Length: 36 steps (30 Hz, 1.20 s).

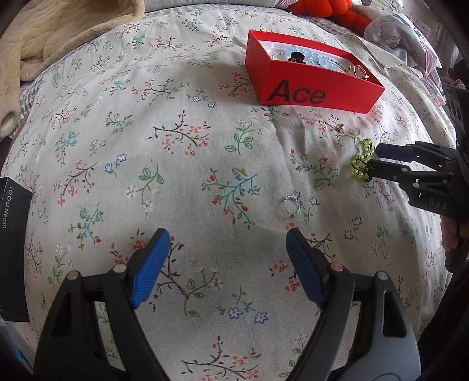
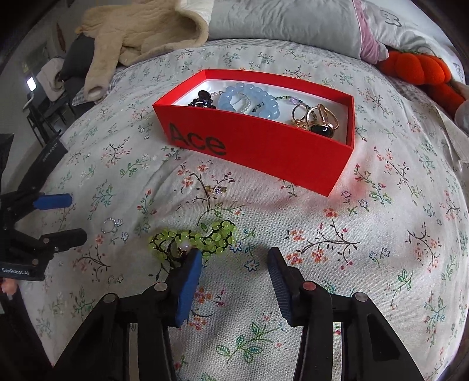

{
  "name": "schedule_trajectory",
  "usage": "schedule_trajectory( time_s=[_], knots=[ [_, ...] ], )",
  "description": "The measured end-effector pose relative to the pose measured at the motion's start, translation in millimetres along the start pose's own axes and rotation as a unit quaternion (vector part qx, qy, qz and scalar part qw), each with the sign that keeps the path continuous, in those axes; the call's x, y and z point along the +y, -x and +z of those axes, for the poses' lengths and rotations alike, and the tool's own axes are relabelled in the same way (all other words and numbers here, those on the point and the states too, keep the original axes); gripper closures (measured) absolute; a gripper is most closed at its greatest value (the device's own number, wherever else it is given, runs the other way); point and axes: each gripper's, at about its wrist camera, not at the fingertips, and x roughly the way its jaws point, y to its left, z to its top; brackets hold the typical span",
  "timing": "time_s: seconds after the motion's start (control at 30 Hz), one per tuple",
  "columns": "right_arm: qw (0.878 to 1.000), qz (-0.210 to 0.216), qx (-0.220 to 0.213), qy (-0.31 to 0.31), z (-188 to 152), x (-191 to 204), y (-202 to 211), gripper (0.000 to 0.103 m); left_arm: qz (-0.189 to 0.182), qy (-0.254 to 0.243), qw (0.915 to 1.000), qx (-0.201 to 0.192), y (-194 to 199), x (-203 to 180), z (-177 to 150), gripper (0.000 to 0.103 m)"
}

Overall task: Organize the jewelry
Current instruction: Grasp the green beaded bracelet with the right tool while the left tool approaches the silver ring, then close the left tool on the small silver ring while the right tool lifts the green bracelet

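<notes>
A red box marked "Ace" (image 1: 319, 88) (image 2: 263, 152) sits on the floral bedspread and holds a blue bead bracelet (image 2: 250, 98), gold rings (image 2: 316, 117) and a dark clip (image 2: 203, 99). A green bead bracelet (image 2: 196, 239) (image 1: 363, 159) lies on the spread. My right gripper (image 2: 234, 258) (image 1: 372, 159) is open just behind it, its left finger touching the beads. A silver ring (image 1: 291, 202) (image 2: 110, 225) lies just ahead of my left gripper (image 1: 227, 237) (image 2: 74, 217), which is open and empty. A tiny earring (image 2: 215, 190) lies near the box.
A black phone box (image 1: 13, 249) lies at the left edge of the bed. A beige fleece garment (image 2: 132, 32), grey pillows (image 2: 293, 23) and an orange plush toy (image 2: 419, 70) lie at the back. Floral bedspread (image 2: 381, 249) spreads around.
</notes>
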Motion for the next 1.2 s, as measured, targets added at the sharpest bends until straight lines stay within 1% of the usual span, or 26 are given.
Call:
schedule_trajectory(
  time_s=[0.13, 0.23, 0.37, 0.4, 0.43, 0.47, 0.5, 0.53, 0.63, 0.77, 0.83, 0.9, 0.93, 1.0, 1.1, 1.2],
  knots=[
    [1.0, 0.019, -0.002, -0.005, 5.7, -0.1, 5.3, 0.056, -0.002, -0.001, 1.0, -0.004, 1.3, -2.7, 1.0, 0.021],
    [1.0, 0.01, -0.009, 0.011, 7.0, 6.3, 7.9, 0.056, -0.003, -0.002, 0.9999, -0.01, 2.6, -3.2, 1.7, 0.021],
    [1.0, 0.012, 0.003, 0.006, 9.6, 8.7, -1.1, 0.056, -0.004, -0.002, 0.9999, -0.016, 3.3, -2.6, 2.8, 0.021],
    [1.0, 0.013, 0.007, 0.0, 9.7, 8.1, -3.7, 0.062, -0.005, -0.002, 0.9999, -0.016, 2.9, -2.5, 2.9, 0.021],
    [1.0, 0.011, 0.012, -0.005, 10.0, 7.9, -6.5, 0.072, -0.006, -0.002, 0.9999, -0.015, 2.4, -2.6, 2.8, 0.021],
    [1.0, 0.008, 0.015, -0.008, 10.2, 8.2, -8.0, 0.077, -0.006, -0.003, 0.9999, -0.015, 1.9, -2.9, 2.5, 0.021],
    [1.0, 0.01, 0.015, -0.007, 11.0, 8.8, -8.1, 0.087, -0.005, -0.005, 0.9999, -0.014, 1.3, -3.5, 2.3, 0.022],
    [1.0, 0.014, 0.016, -0.007, 11.7, 8.9, -7.4, 0.093, -0.005, -0.008, 0.9999, -0.013, 0.9, -4.4, 2.1, 0.021],
    [1.0, 0.019, 0.007, -0.009, 12.1, 6.8, 0.6, 0.094, -0.007, -0.016, 0.9997, -0.018, 2.6, -7.4, 1.9, 0.022],
    [0.999, 0.039, -0.013, -0.022, 11.5, -2.7, 22.5, 0.094, -0.021, -0.028, 0.9991, -0.023, 6.4, -13.2, 1.1, 0.027],
    [0.998, 0.05, -0.027, -0.028, 11.7, -7.4, 35.3, 0.094, -0.028, -0.037, 0.9986, -0.024, 6.8, -16.9, 0.4, 0.032],
    [0.997, 0.057, -0.04, -0.03, 11.8, -11.0, 48.0, 0.094, -0.035, -0.048, 0.998, -0.021, 5.9, -21.1, -0.2, 0.041],
    [0.997, 0.06, -0.046, -0.03, 12.3, -11.7, 53.6, 0.094, -0.038, -0.052, 0.9977, -0.02, 5.4, -23.3, -0.7, 0.043],
    [0.996, 0.065, -0.056, -0.032, 13.0, -12.8, 62.9, 0.094, -0.047, -0.06, 0.997, -0.014, 3.9, -27.7, -1.1, 0.05],
    [0.994, 0.078, -0.064, -0.036, 13.9, -13.8, 72.3, 0.094, -0.052, -0.07, 0.9961, -0.005, 0.7, -34.2, -1.3, 0.056],
    [0.992, 0.099, -0.067, -0.042, 13.5, -14.8, 79.4, 0.094, -0.049, -0.079, 0.9957, -0.002, -1.0, -39.6, -1.5, 0.059]
  ],
)
